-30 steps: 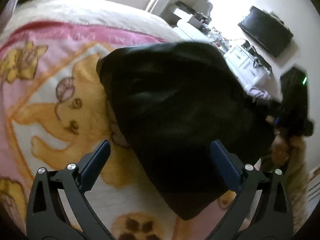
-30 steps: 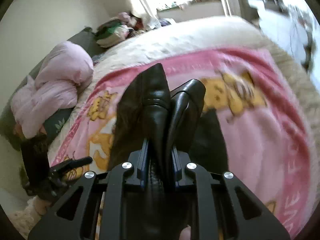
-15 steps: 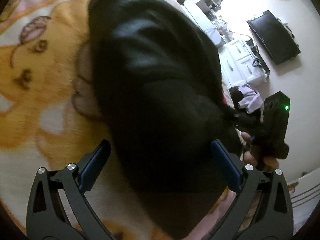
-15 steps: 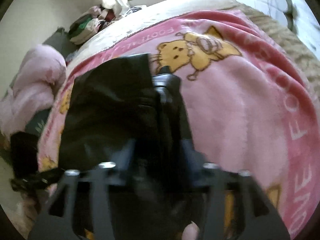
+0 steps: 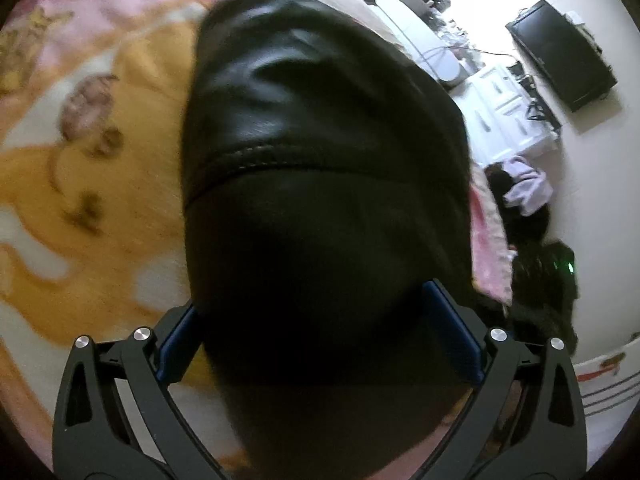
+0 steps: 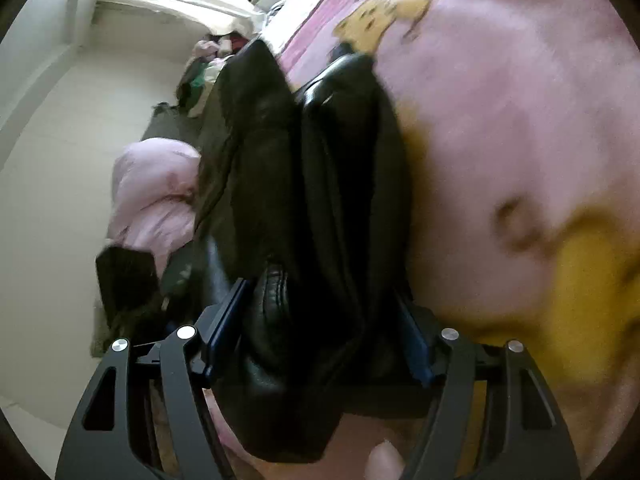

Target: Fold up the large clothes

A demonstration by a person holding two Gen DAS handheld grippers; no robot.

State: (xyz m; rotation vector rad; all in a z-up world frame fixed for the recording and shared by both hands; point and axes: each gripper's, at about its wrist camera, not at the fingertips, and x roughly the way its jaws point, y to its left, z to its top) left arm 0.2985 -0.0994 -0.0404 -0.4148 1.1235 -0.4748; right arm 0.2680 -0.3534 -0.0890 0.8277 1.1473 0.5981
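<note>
lying bunched on the pink cartoon blanket (image 5: 100, 168), near its right edge, a black leather garment (image 5: 320, 140) is seen. its folds fill the gap between the wide-apart jaws of the left gripper (image 5: 320, 332). a thick bundle of it (image 6: 316, 200) is straddled by the right gripper (image 6: 320, 328), jaws parted; a firm clamp cannot be told.

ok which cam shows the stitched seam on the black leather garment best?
Left wrist: the seam runs in focus across the black leather garment, stitches visible. Right wrist shows only bunched folds of it between the fingers, no clear long seam.
</note>
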